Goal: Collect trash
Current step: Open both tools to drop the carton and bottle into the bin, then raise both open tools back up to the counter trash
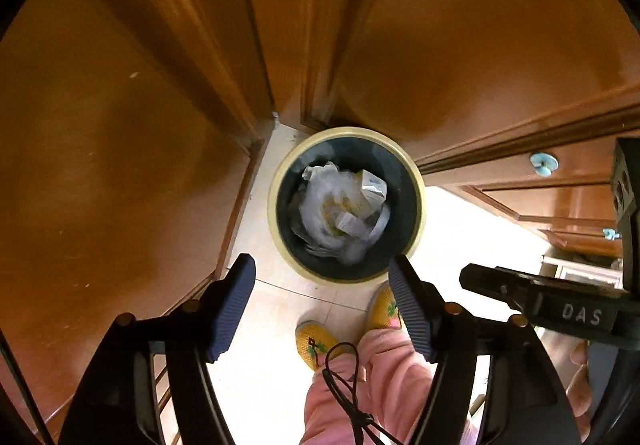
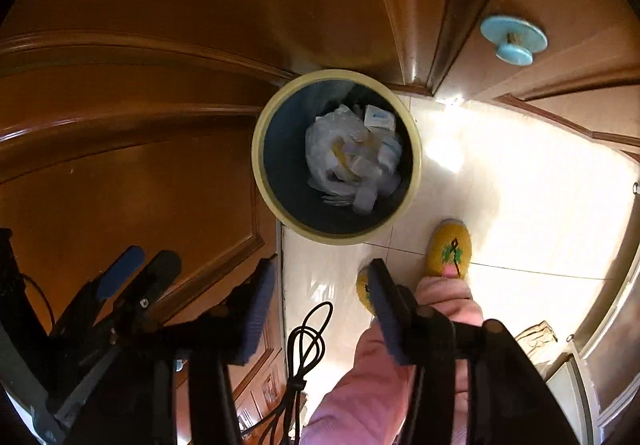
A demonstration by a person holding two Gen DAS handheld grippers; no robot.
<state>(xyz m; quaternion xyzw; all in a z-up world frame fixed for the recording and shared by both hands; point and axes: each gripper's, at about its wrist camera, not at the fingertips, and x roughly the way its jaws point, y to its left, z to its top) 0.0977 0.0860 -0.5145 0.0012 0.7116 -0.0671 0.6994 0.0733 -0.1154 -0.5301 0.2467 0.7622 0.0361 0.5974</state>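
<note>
A round bin with a cream rim (image 1: pixel 276 205) (image 2: pixel 256 153) stands on the pale tiled floor in a corner of wooden panels. Inside it lies a crumpled white plastic bag with paper scraps (image 1: pixel 344 213) (image 2: pixel 352 157). Both views look straight down from above the bin. My left gripper (image 1: pixel 322 277) is open and empty, its blue-padded fingers just short of the bin's near rim. My right gripper (image 2: pixel 322 279) is open and empty, also above the floor in front of the bin. The right gripper shows at the right edge of the left wrist view (image 1: pixel 480 277).
Wooden door and cabinet panels surround the bin on the left and behind. A light blue knob (image 2: pixel 514 39) sticks out of a cabinet door at the right. The person's yellow slippers (image 2: pixel 450 245) and pink trousers (image 1: pixel 384 373) stand in front of the bin. A black cable (image 2: pixel 306 349) hangs below.
</note>
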